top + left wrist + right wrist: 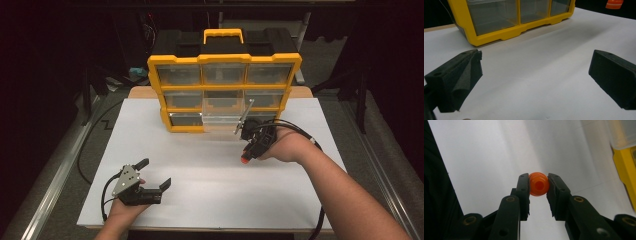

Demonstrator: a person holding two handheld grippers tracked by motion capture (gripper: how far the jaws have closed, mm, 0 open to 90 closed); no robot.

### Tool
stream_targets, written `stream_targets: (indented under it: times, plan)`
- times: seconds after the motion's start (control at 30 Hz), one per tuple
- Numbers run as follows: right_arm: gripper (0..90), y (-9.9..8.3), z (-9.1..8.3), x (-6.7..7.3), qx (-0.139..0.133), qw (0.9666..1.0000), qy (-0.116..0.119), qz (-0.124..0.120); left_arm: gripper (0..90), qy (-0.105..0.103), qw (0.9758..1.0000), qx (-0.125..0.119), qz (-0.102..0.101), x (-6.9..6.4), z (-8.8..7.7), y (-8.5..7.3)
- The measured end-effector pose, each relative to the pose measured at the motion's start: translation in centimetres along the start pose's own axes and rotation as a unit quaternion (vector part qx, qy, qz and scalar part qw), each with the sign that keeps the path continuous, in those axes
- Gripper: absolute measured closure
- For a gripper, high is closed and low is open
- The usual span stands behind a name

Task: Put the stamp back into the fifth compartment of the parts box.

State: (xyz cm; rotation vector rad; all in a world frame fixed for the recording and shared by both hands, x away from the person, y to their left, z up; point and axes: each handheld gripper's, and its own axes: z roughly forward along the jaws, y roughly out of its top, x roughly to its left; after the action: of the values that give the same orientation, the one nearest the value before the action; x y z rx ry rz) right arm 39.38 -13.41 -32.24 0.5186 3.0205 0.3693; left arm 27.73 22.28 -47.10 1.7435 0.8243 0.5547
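Note:
A small orange ribbed ball [538, 185] sits pinched between the two black jaws of my right gripper [538, 180], held above the white table. From above, the right gripper [246, 156] points down with the orange ball [244, 159] at its tip, just in front of the yellow organizer [225, 60]. A clear drawer [220, 125] stands pulled out from the organizer's bottom row, beside the right hand. My left gripper [154, 173] rests low at the near left of the table, jaws wide apart with nothing between them [535, 57].
The yellow organizer [499, 37] with clear drawers stands at the far side of the white table top [210, 200]. Its frame [626, 170] and the pulled-out drawer [624, 132] lie to the right in the right gripper view. Cables trail from both grippers.

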Motion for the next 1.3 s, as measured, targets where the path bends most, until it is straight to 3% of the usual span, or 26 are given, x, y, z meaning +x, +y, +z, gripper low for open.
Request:
stream_targets:
  times: [0.2,0.67,1.3]
  plan:
    - [73.7,0.4,-1.7,-0.2,-0.003,1.0,0.001,0.003,0.2,-0.002,1.0,0.0,0.004,0.0,-0.1,0.0]
    - [73.7,1.8,-5.1,-0.1,-0.015,0.9997,0.006,-0.02,0.2,-0.006,1.0,0.001,0.005,-0.1,-0.1,0.0]
    - [73.7,2.8,-9.4,-1.1,-0.024,0.9994,-0.019,-0.014,0.2,-0.008,0.9999,0.004,0.009,-0.1,-0.2,0.1]
